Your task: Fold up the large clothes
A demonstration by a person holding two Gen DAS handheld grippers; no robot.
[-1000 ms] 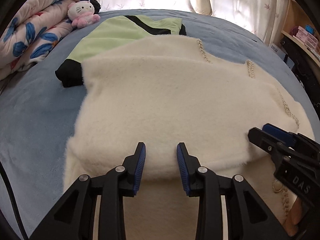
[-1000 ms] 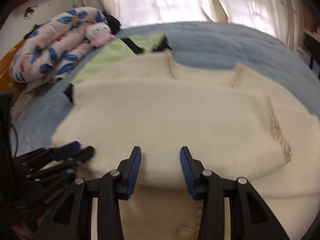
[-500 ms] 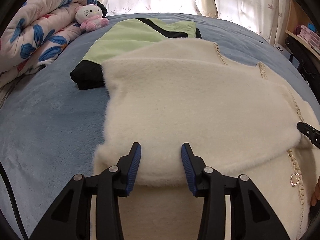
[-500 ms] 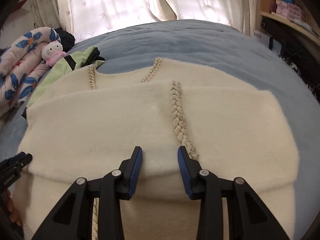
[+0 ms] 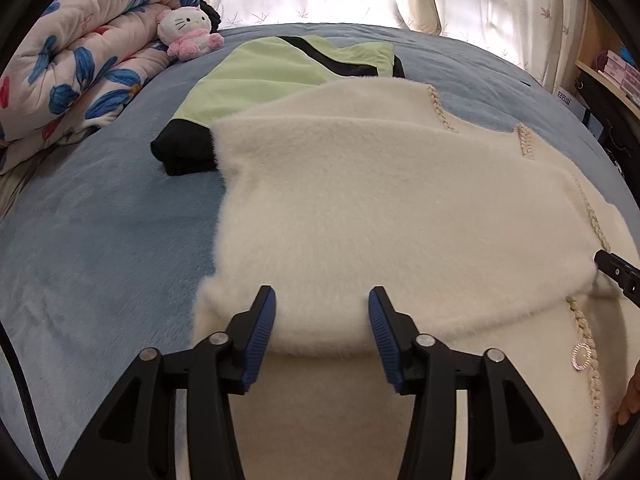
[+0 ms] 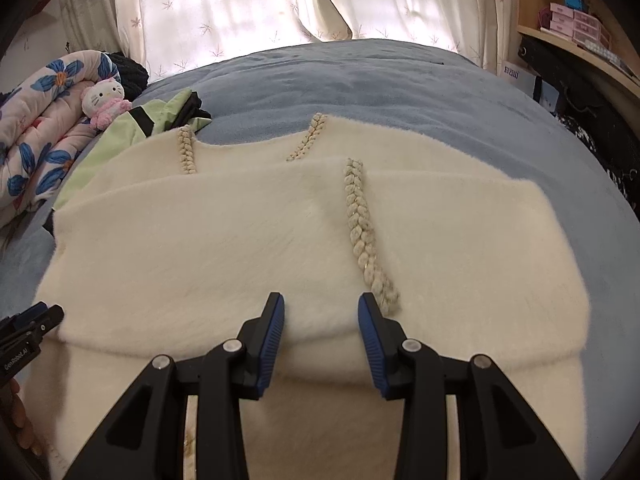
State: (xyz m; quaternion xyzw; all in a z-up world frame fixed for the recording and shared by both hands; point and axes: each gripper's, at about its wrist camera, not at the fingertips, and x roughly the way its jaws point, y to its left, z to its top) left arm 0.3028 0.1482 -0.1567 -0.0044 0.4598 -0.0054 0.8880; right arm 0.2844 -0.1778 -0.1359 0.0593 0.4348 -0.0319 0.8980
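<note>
A blue bed [image 5: 100,248] is carrying the cream fleece garment [image 5: 392,216], which is lying folded over on itself, braided trim [image 6: 362,232] showing. Both tongs are hovering low at its near folded edge, released: left gripper [image 5: 322,322] and right gripper [image 6: 321,326] gaping, gripping nothing. Since a second ago, they are spreading apart sideways.

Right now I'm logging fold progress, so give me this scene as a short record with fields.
garment: cream fuzzy cardigan, braided trim, far part folded toward the camera
surface: blue bed cover
left hand-held gripper: open, empty, over the folded edge
right hand-held gripper: open, empty, over the folded edge
under the cardigan's far side: green and black garment
bed corner: floral quilt, plush cat toy
</note>
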